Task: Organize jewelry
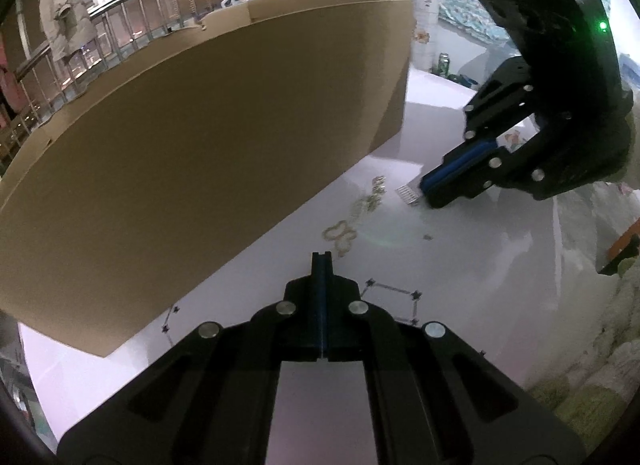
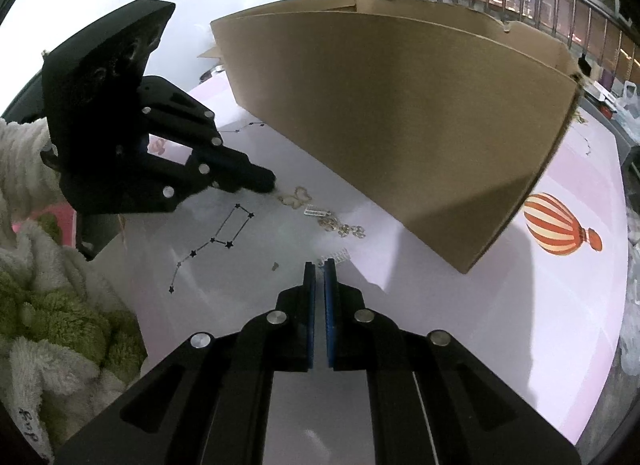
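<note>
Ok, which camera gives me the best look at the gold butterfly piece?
Right wrist view: the gold butterfly piece lies in sharp outline on the table, just off the left gripper. The left wrist view shows it too, but paler and blurred beyond the shut fingers.

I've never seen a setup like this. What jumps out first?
A big brown cardboard box fills the back of the pale table. In front of it lies a scatter of gold jewelry, with two black grippers closing in: the left gripper beside a butterfly piece, the right gripper near a small silver clip.
</note>
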